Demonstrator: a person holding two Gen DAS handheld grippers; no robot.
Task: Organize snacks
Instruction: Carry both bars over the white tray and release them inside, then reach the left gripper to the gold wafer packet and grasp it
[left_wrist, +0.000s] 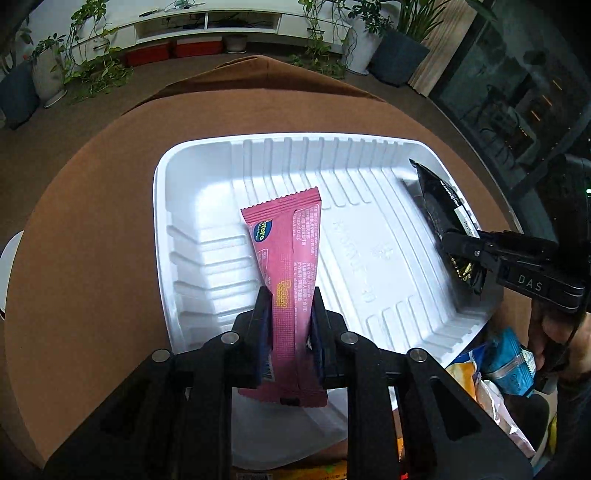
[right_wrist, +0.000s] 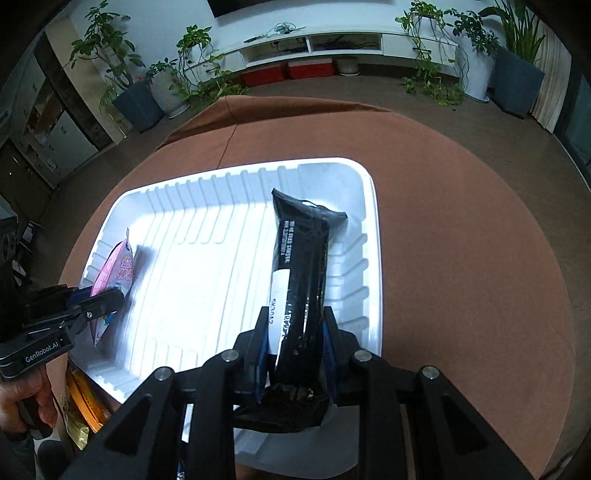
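A white ribbed plastic tray (left_wrist: 207, 173) (right_wrist: 177, 199) lies on a round brown table. My left gripper (left_wrist: 290, 317) is shut on a pink snack bar (left_wrist: 288, 254) and holds it over the tray's left part; it also shows in the right wrist view (right_wrist: 114, 269). My right gripper (right_wrist: 295, 332) is shut on a black snack bar (right_wrist: 301, 258) and holds it over the tray's right side; that bar (left_wrist: 439, 206) and the right gripper (left_wrist: 469, 251) also show in the left wrist view.
Several loose snack packets, blue (left_wrist: 511, 356) and orange-yellow (left_wrist: 463, 376) (right_wrist: 85, 398), lie at the table's near edge beside the tray. The brown tablecloth (right_wrist: 461, 258) surrounds the tray. Potted plants and a white shelf stand far behind.
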